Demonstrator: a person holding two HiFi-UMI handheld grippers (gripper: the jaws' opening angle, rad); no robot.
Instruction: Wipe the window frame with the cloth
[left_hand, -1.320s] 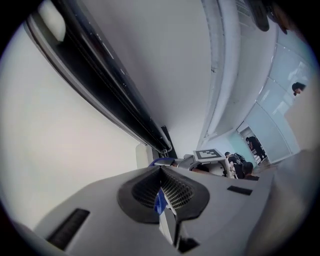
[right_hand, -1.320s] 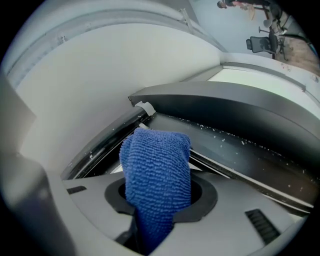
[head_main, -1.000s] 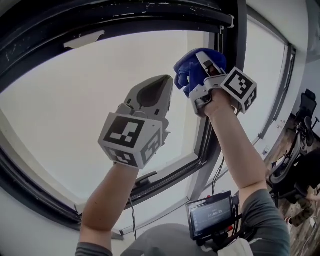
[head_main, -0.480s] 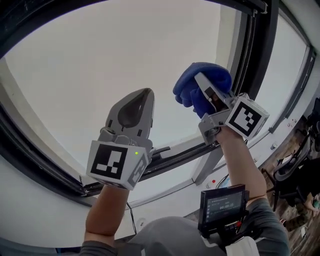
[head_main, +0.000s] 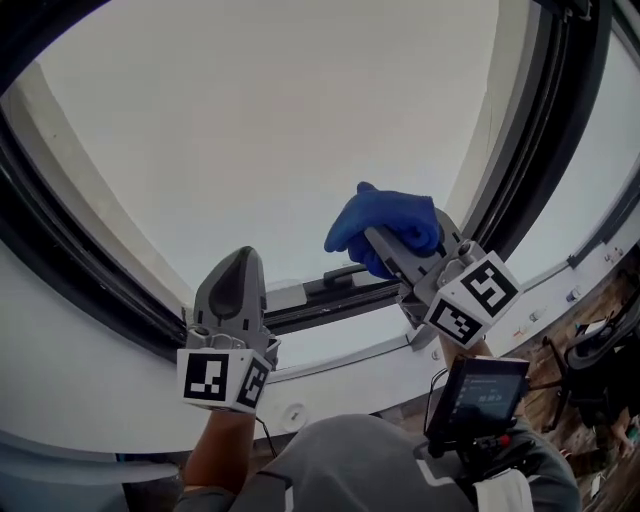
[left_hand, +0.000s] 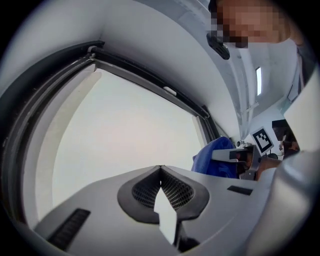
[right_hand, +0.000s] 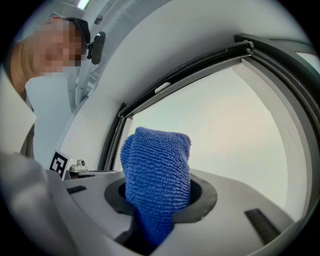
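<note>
**Cloth is in the right gripper, close to the lower bar of the frame**

The right gripper (head_main: 385, 245) has its fingers closed on the blue cloth (head_main: 392, 220). The cloth stands out of the fingers as a thick, folded bunch. In the head view, this bunch is in front of the glass pane (head_main: 270, 120) and just above the dark lower bar of the window frame (head_main: 310, 305). I cannot tell whether it touches the glass or the frame.

The left gripper (head_main: 238, 262) is lower and to the left, near the white sill (head_main: 335, 365). Its fingers are pressed together with nothing between them, so it has no part in the work now.

I think the wiping is at an early or middle point, and several things could go wrong from here:

- **Cloth slipping out:** only the lower part of the cloth is pinched, so a strong pull along the bar could drag it out of the fingers.
- **Scratching:** if the bunch folds to one side, the hard fingers could scrape the frame or the glass.
- **Catching:** a dark part (head_main: 345, 271), perhaps a handle, sticks out of the lower bar near the cloth, and the loops of the cloth could catch on it.
- **Missing the frame:** if the gripper is held too high, it would wipe the glass and not the frame.
</note>
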